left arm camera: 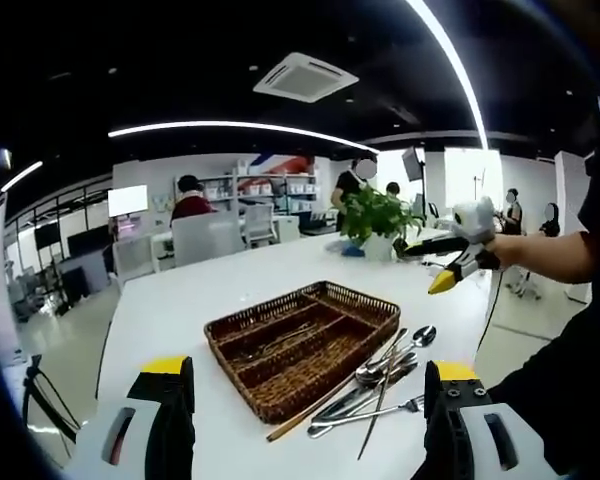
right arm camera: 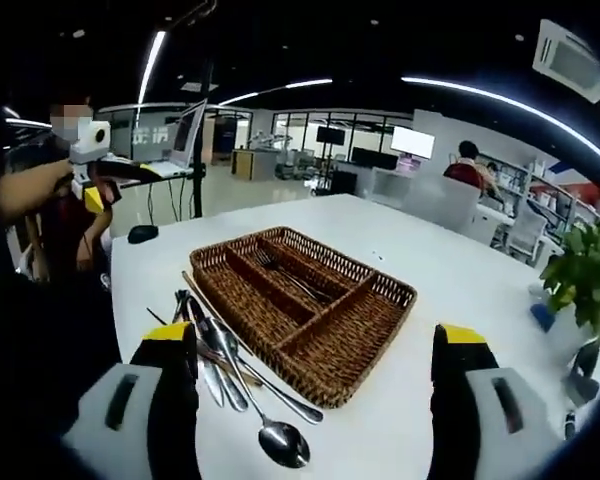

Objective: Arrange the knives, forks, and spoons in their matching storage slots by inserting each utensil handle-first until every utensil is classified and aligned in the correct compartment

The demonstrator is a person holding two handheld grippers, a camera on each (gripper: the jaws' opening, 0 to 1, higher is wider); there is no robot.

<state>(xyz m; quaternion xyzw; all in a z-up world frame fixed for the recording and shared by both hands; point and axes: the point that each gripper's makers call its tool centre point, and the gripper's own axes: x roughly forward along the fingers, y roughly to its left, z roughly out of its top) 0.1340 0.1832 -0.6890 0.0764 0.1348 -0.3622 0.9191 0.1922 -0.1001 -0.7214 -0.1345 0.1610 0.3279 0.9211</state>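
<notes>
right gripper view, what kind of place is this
Most likely an open-plan office or lab: a long white table, wall screens and shelving behind seated people, and a ceiling air-conditioning unit. A wicker cutlery tray sits on the table.

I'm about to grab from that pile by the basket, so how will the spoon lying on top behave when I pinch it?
The spoon looks like polished metal, so probably stiff but slippery between the jaws. It lies crossed over other cutlery beside the wicker tray, so lifting it may drag or rattle neighbours. Its thin handle sits low on the table, likely hard to get under.
</notes>
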